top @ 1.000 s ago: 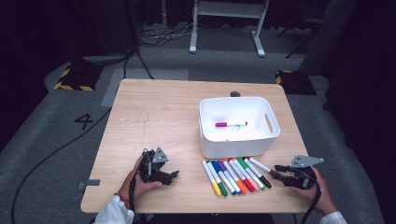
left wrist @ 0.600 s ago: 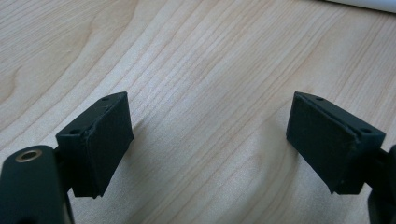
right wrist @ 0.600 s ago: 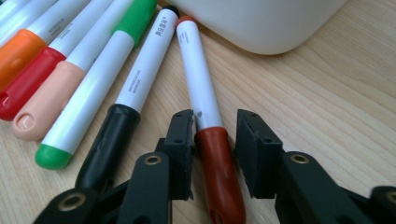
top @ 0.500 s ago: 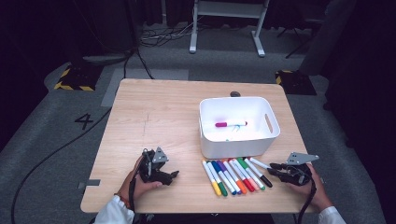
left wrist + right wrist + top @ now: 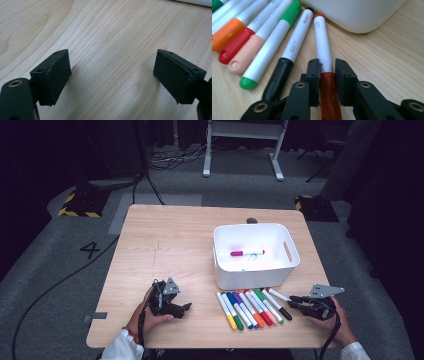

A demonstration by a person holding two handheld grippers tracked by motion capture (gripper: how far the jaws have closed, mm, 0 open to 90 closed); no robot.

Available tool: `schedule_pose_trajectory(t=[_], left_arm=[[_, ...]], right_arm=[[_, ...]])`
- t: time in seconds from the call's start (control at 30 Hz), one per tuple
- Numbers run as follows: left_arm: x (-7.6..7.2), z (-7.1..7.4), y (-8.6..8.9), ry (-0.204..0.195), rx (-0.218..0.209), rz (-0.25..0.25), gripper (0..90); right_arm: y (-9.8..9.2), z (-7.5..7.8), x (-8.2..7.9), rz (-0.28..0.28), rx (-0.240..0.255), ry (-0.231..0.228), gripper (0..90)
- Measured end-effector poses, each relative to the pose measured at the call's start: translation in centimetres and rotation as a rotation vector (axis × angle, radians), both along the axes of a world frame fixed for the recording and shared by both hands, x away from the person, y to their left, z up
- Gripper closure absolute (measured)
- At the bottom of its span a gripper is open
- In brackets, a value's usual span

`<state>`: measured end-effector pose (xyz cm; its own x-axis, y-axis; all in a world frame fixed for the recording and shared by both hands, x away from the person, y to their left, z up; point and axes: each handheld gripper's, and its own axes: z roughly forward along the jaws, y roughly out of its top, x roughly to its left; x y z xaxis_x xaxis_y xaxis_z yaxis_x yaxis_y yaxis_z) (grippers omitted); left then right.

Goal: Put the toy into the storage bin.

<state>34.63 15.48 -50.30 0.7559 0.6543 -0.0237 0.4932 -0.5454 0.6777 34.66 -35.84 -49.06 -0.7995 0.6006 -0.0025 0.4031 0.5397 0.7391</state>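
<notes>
Red-brown capped marker [image 5: 323, 62] clamped in right hand-held gripper [image 5: 327, 72], left hand-held gripper [image 5: 112, 75] open, apparently empty

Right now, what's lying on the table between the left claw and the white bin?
Nothing: in the high view only bare wooden table separates the left claw from the white bin; the row of markers lies below the bin.

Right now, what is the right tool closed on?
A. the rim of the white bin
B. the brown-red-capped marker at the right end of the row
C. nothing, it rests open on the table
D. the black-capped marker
B: in the right gripper view, the right tool pinches the brown-red-capped marker at the top of its cap, next to the black-capped marker lying free.
</notes>
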Motion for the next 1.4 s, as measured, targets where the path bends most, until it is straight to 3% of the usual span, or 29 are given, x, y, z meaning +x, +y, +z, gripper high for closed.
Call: schedule_pose_trajectory(t=[0.4,0.73,0.93,1.1,1.4], left_arm=[[0.0,0.0,0.0,0.0,0.0,0.0,14.5],[0.0,0.0,0.0,0.0,0.0,0.0,14.6],[0.0,0.0,0.0,0.0,0.0,0.0,14.5],[0.0,0.0,0.0,0.0,0.0,0.0,14.5],[0.0,0.0,0.0,-0.003,0.0,0.0,14.5]], right_arm=[[-0.7,2.8,-1.9,0.038,0.077,-0.079,74.7],[-0.1,7.1,-2.5,0.102,0.11,-0.163,74.7],[0.5,10.4,-2.1,0.15,0.122,-0.22,74.7],[1.3,13.0,-1.3,0.178,0.099,-0.261,74.7],[4.1,15.5,1.5,0.238,0.06,-0.277,74.6]])
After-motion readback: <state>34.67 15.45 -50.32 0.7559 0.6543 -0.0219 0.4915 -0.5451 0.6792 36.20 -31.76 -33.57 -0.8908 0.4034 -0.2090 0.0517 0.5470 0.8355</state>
